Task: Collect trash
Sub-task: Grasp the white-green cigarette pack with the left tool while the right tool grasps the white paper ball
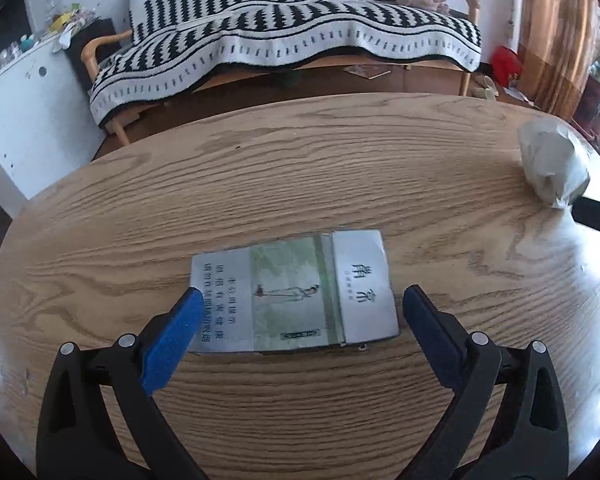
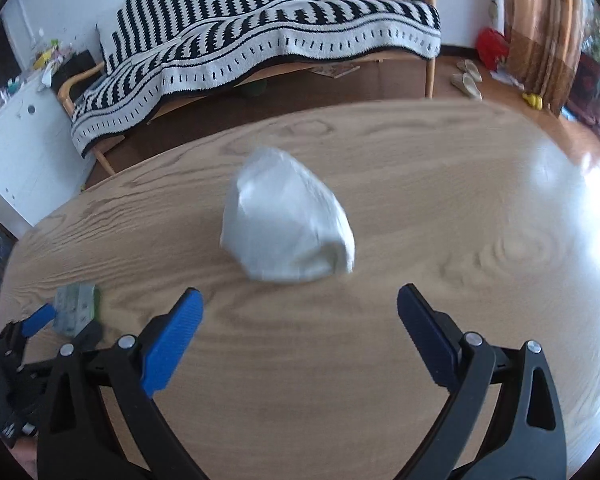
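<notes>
Straddling flattened cigarette pack (image 1: 294,294), left jaws spread

Left gripper (image 1: 300,300) and right gripper (image 2: 298,302): identical black plastic frames with triangular cut-outs, silver pivot screws, and blue ribbed fingers (image 2: 172,340) tapering to blunt tips.

Left wrist view: looks forward and down along its fingers, close over the wooden table (image 1: 340,168).
Right wrist view: same heading, farther right, close over the table.
Shared: tabletop and sofa (image 1: 284,36) beyond.
</notes>
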Tool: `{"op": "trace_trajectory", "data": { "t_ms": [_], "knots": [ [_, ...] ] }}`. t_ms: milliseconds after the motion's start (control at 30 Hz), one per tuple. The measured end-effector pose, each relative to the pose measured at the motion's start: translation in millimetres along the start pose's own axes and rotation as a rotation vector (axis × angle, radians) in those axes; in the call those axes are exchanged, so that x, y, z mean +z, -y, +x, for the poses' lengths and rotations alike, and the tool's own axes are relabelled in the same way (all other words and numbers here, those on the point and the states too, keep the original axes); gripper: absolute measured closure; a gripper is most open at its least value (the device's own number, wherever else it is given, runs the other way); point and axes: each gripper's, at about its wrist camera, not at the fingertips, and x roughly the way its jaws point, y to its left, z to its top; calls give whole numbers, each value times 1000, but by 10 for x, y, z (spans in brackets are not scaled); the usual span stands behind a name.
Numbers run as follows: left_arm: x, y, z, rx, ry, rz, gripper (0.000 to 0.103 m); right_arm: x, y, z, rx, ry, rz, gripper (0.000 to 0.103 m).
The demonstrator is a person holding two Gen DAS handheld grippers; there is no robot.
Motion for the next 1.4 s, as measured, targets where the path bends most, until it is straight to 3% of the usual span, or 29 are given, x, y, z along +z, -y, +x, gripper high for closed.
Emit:
{"op": "trace_trajectory", "data": {
  "t_ms": [167,200,233,267,300,500,567,667,733,833,933,1033,1167,1300,1400],
  "knots": [
    [18,-146,-42,-3,6,-44,6,251,-100,258,8,-26,-57,7],
    [24,-166,-47,-5,5,-55,6,268,-121,333,11,-46,-73,11],
    [32,-203,-61,-6,6,-65,6,274,-140,370,8,-57,-84,20],
    [39,-232,-79,-5,11,-72,6,264,-163,409,-5,-69,-103,42],
    [43,-263,-92,-8,15,-78,6,245,-184,412,-15,-65,-118,47],
    [91,-418,-124,-1,14,-130,6,-8,-279,216,17,-45,-175,48],
    [176,-516,-190,-50,48,-130,7,-108,-243,84,43,-51,-172,48],
    [276,-623,-244,-171,94,-3,6,-221,-178,-150,75,-51,-162,47],
    [314,-714,-248,-213,114,86,6,-305,-116,-317,72,-39,-177,47],
    [303,-789,-231,-368,60,267,6,-393,-51,-467,74,-32,-192,47],
    [171,-706,-201,-372,55,521,6,-508,48,-601,75,-34,-202,47],
    [59,-585,-62,-361,20,652,6,-594,157,-724,76,-37,-199,47],
    [113,-530,139,-383,-14,698,6,-702,271,-847,73,-39,-195,47],
    [233,-553,297,-461,-30,619,6,-822,384,-955,60,-39,-193,47],
    [230,-493,314,-472,10,600,7,-904,512,-1044,50,-41,-164,47]
  ]
}}
